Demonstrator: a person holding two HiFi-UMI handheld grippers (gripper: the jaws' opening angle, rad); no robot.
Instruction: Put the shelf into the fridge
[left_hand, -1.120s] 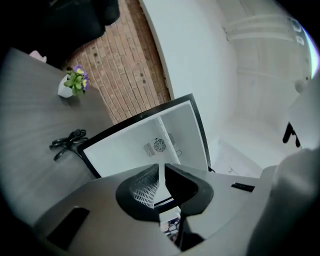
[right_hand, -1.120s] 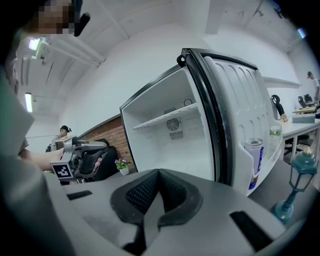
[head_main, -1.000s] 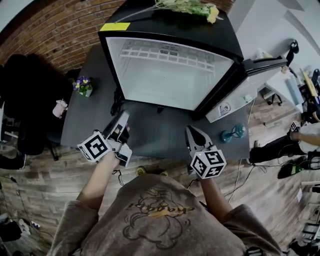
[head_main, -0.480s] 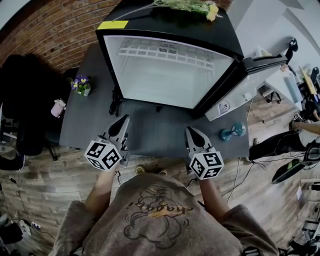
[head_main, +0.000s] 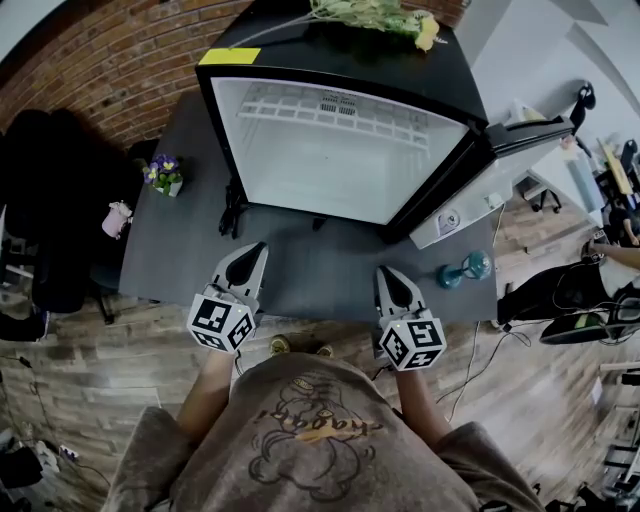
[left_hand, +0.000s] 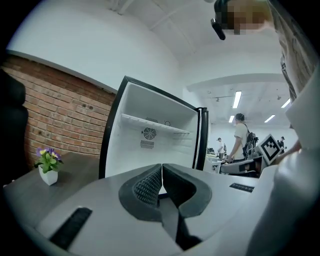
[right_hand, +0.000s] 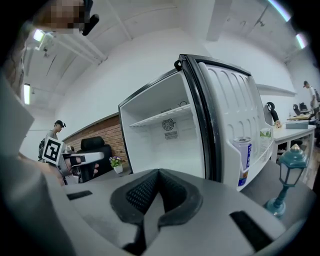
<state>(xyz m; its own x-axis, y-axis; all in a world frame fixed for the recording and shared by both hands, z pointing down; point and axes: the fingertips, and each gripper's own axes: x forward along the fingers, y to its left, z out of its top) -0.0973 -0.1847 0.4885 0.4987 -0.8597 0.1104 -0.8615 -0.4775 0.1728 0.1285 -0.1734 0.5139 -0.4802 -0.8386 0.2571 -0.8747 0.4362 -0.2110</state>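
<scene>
The black mini fridge (head_main: 340, 150) stands on a dark table (head_main: 310, 265) with its door (head_main: 480, 180) swung open to the right. A white wire shelf (head_main: 335, 108) sits high inside it, and also shows as the shelf (left_hand: 150, 121) in the left gripper view and the shelf (right_hand: 160, 116) in the right gripper view. My left gripper (head_main: 255, 247) and right gripper (head_main: 388, 272) hover side by side over the table's near edge, pointing at the fridge. Both are shut, left gripper (left_hand: 161, 167) and right gripper (right_hand: 159, 172), with nothing between the jaws.
A small flower pot (head_main: 165, 172) stands at the table's left, a teal figurine (head_main: 463, 268) at its right. Flowers (head_main: 380, 15) lie on the fridge top. A can (right_hand: 243, 160) sits in the door rack. A black chair (head_main: 50, 200) is at left; people stand behind.
Both grippers have drawn back a little toward the person. The left one has turned and now lies straighter toward the fridge.
</scene>
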